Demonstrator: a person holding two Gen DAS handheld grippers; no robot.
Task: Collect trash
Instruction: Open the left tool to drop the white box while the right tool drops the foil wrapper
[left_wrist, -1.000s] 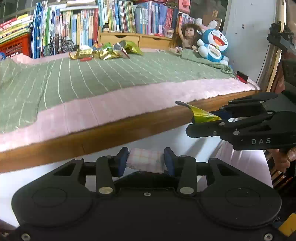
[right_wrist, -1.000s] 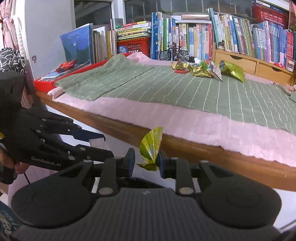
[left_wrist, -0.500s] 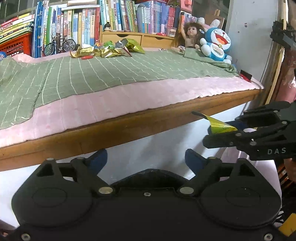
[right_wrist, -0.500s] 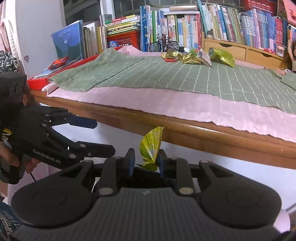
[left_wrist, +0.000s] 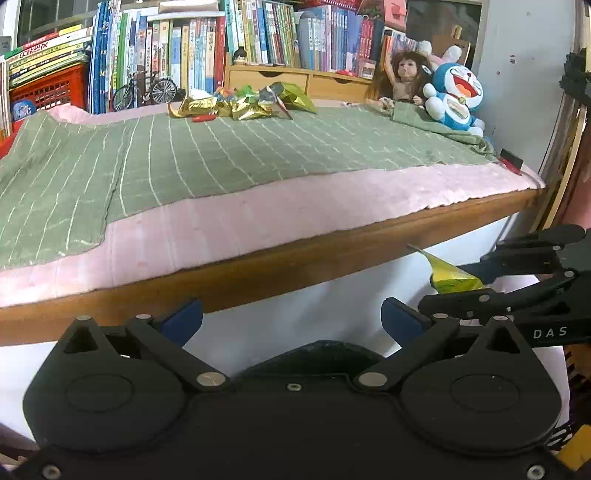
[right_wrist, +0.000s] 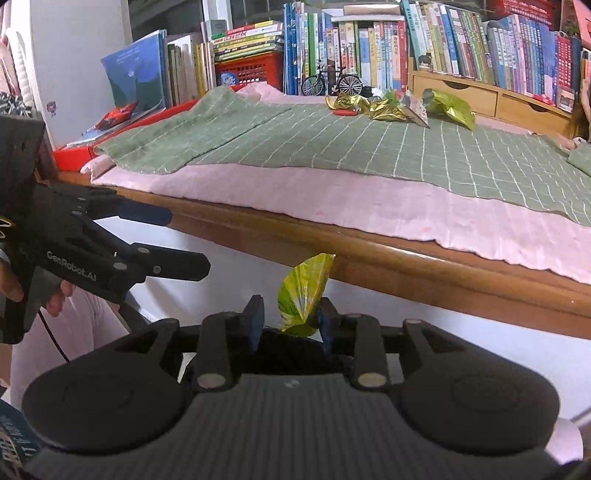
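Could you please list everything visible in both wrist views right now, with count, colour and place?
Wrapper pile: several, gold and green, far side of bed.
Blanket: one, green checked, over pink sheet.
Books: many, mixed colours, shelf behind.
Toy bicycle: one, black, by books.
Doll: one, beside blue plush.
Crate: one, red.
Green-yellow wrapper: one, between right gripper fingers, just been opening.
Left gripper: wide open, empty.

Crumpled yellow-green wrapper (right_wrist: 301, 295), upright
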